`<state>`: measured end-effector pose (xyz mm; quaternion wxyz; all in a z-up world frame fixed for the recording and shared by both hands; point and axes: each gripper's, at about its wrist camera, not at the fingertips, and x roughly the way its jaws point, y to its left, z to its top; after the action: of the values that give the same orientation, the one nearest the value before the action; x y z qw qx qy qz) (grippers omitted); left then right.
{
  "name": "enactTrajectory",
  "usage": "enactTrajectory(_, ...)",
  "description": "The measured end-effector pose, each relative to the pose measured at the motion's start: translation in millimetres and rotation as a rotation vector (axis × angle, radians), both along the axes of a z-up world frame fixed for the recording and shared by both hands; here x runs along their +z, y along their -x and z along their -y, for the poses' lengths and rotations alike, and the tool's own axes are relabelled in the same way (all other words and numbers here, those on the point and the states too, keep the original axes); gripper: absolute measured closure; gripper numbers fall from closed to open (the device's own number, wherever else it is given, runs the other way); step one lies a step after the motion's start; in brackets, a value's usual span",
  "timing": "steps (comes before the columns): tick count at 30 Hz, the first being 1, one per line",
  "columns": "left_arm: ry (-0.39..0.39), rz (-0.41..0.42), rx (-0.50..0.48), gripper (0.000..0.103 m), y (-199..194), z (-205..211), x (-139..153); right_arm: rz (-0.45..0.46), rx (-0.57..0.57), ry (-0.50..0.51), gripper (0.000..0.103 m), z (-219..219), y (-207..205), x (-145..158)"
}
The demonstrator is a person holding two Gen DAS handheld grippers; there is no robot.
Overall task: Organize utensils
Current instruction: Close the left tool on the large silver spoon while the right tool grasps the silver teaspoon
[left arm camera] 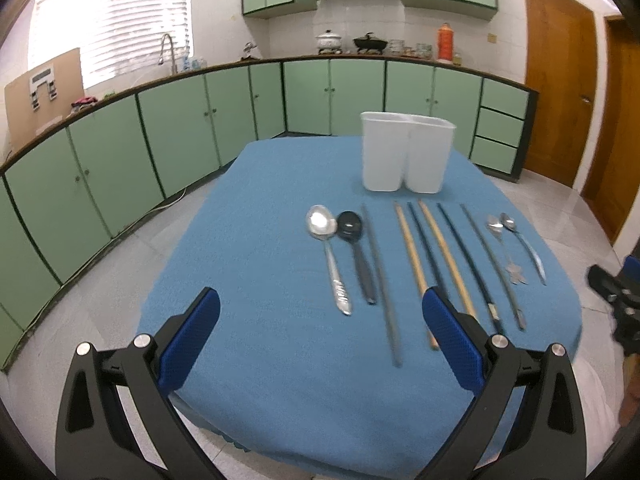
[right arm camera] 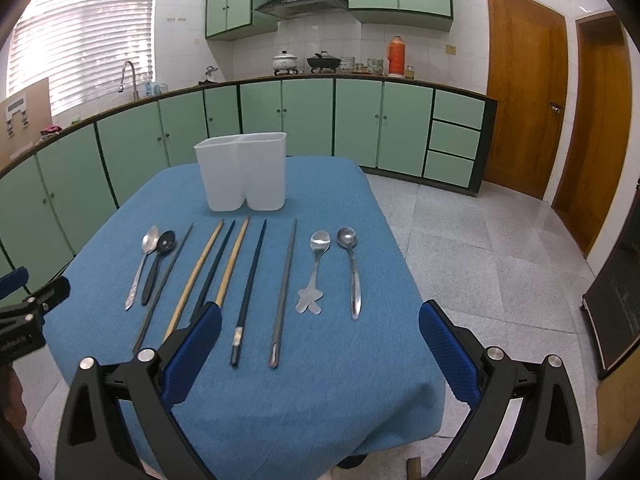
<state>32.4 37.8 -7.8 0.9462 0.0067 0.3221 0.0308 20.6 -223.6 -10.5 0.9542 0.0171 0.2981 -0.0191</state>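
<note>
A white two-compartment holder (right arm camera: pixel 243 172) stands upright at the far side of the blue-clothed table (right arm camera: pixel 340 380), and the utensils lie in a neat row just in front of it, handles toward the person, so each can be taken by its near end and carried straight forward into a compartment. From the left there are a steel spoon (right arm camera: pixel 141 264), a black spoon (right arm camera: pixel 158 266), six chopsticks (right arm camera: pixel 248 288) (two bamboo, the rest dark) and two more steel spoons (right arm camera: pixel 352 270) on the right; like items are loosely grouped, which probably matches the two compartments, spoons in one and chopsticks in the other. The holder looks empty, though its inside is barely visible from this low angle. Nothing has been sorted, so the task seems to be at its start. The left gripper (left arm camera: pixel 320 344) and right gripper (right arm camera: pixel 320 352) both hover above the near edge of the table, jaws spread wide and holding nothing, each on its own half of the row.
</note>
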Motion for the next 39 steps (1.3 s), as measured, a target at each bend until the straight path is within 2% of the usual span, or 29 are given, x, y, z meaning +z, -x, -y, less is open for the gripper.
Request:
enactTrajectory(14,0.015,-0.127,0.053,0.005,-104.1,-24.1,-16.5,0.015,-0.065,0.028,0.006,14.6,-72.8,0.0)
enactTrajectory(23,0.044,-0.247,0.071,0.005,-176.6,-28.3,-32.9,-0.028,-0.084,0.042,0.006,20.1,-117.6,-11.8)
enactTrajectory(30,0.063,-0.318,0.087,0.005,-209.6,-31.6,-46.5,-0.050,-0.090,0.042,0.006,24.3,-139.8,-20.3)
enactTrajectory(32,0.065,-0.332,0.087,0.008,-215.1,-32.6,-49.5,-0.056,-0.093,0.047,0.006,25.3,-146.2,-23.0)
enactTrajectory(35,0.070,-0.360,0.089,0.026,-221.7,-34.2,-55.8,-0.068,-0.097,0.044,0.006,28.1,-155.2,-26.4)
enactTrajectory(39,0.095,-0.386,0.084,0.029,-229.1,-39.2,-65.8,-0.076,-0.095,0.045,0.006,28.8,-163.6,-29.9)
